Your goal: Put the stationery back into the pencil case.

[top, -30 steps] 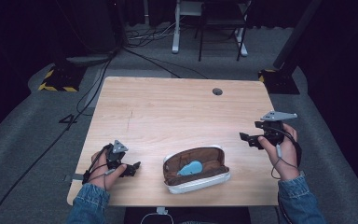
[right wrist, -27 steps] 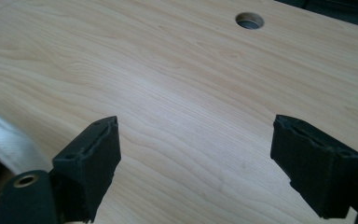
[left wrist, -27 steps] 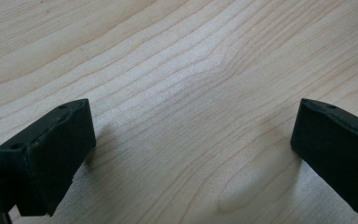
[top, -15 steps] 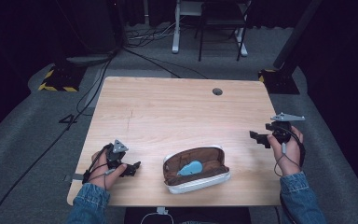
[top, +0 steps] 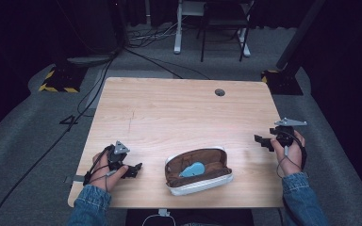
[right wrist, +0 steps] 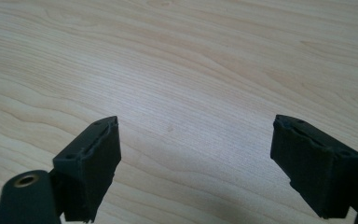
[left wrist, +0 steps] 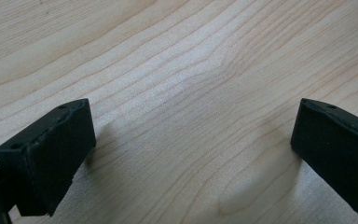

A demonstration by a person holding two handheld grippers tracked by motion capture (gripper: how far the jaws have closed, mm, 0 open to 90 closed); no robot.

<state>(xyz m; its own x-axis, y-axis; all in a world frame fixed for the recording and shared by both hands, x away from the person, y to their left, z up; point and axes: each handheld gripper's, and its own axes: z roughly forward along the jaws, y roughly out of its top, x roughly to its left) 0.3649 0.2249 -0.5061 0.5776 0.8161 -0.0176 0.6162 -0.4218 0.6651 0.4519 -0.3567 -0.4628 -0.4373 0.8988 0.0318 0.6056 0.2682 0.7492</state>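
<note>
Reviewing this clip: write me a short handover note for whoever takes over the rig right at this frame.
Left gripper: open, empty, low over the table near its front left corner.
Right gripper: open, empty, at the table's right edge.
Pouch: unzipped, lying open at front centre between both grippers, touched by neither. A light blue item lies inside.
Done: pouch open, item in it.
Left: probably closing the pouch, a guess from the layout.
</note>
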